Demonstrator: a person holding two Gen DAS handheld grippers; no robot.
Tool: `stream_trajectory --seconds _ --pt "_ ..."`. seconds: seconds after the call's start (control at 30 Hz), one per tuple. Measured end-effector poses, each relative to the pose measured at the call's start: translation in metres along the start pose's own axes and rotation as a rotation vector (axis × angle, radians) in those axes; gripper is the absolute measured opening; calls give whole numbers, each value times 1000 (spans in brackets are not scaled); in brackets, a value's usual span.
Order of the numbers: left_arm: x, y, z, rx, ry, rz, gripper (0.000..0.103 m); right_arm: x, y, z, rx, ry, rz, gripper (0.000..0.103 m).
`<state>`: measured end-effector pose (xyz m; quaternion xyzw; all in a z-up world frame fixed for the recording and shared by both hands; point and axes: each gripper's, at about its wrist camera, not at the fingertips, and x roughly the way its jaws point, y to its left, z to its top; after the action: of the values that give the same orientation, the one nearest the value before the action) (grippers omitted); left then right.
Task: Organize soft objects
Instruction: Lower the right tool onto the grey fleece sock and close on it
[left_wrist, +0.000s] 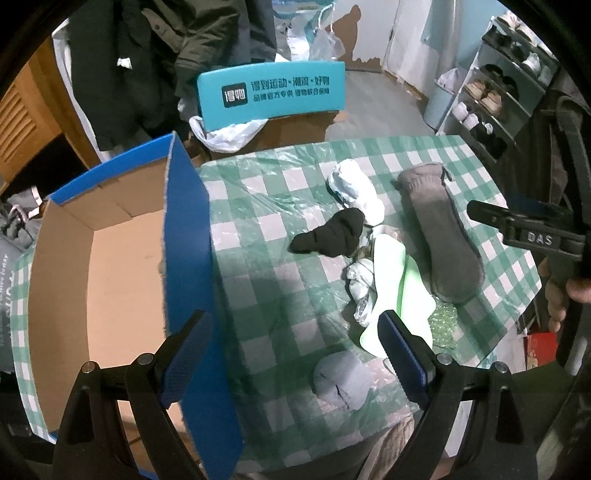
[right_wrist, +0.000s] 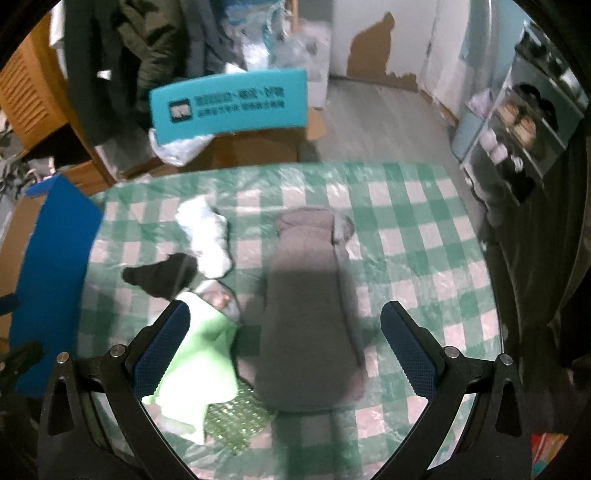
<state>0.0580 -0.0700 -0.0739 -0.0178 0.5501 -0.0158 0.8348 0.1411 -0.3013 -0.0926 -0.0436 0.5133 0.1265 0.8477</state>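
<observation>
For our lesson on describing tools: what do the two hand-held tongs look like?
Both the left tongs and the right tongs share one build: black angular frames with silver rivets, and two fingers faced with dark blue textured pads. In the left view, the right tongs' body bears raised letters "DAS".

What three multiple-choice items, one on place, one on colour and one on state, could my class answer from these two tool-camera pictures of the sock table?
1. Where does the cardboard box stand?
A. left of the socks
B. right of the socks
C. on top of the grey sock

2. What colour is the tablecloth?
A. red and yellow stripes
B. green and white checks
C. plain black

3. In what state is the right tool?
A. shut on the black sock
B. shut on the green cloth
C. open, holding nothing

Answers:
1 A, the box sits at the table's left end, the black sock to its right.
2 B, both views show the checks.
3 C, its fingers stand wide apart above the long grey sock.
</observation>
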Motion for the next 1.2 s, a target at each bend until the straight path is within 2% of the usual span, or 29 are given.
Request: stream_trajectory --seconds 0.37,0.73,1.07,1.2 --pt "35 -10 6 2 65 -13 92 61 -12 -5 2 122 -65 101" --pt "54 -15 11 0 102 -24 92 93 -13 -13 -22 191 -109 101" --pt "66 -18 10 6 142 -42 92 110 -28 -21 23 251 -62 101" --pt "67 -15 8 -8 159 -58 92 114 -31 -22 34 267 -23 88"
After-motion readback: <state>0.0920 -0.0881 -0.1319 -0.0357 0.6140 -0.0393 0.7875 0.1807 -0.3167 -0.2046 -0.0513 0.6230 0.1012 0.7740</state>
